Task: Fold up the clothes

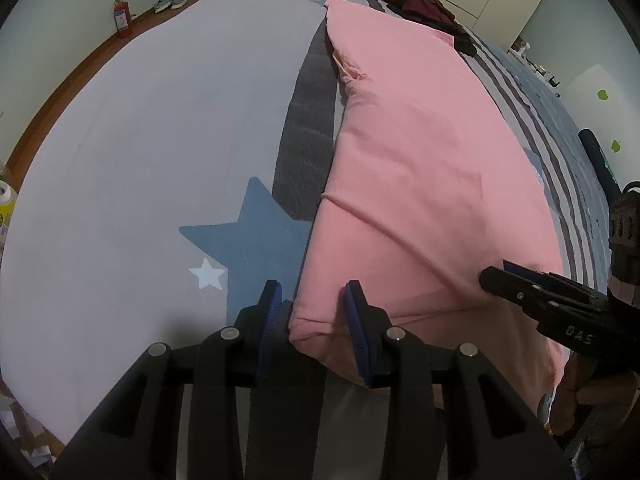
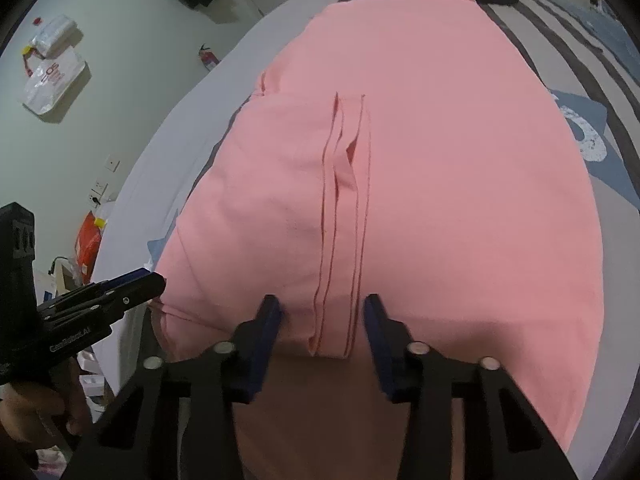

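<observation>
A pink garment (image 1: 416, 168) lies flat along the bed, with its folded sleeve hems (image 2: 344, 220) running down the middle in the right wrist view. My left gripper (image 1: 313, 292) is open, and the garment's near left corner lies between its blue pads. My right gripper (image 2: 321, 304) is also open and straddles the near end of the sleeve hems at the garment's near edge. Each gripper shows in the other's view: the right gripper (image 1: 520, 288) low on the right, the left gripper (image 2: 132, 284) low on the left.
The bed cover (image 1: 140, 140) is pale grey with a blue star (image 1: 256, 236) and dark stripes (image 1: 308, 128). A dark red garment (image 1: 416, 0) lies at the far end. A fire extinguisher (image 1: 122, 16) stands on the floor by the wall. Bags (image 2: 52, 72) hang on the wall.
</observation>
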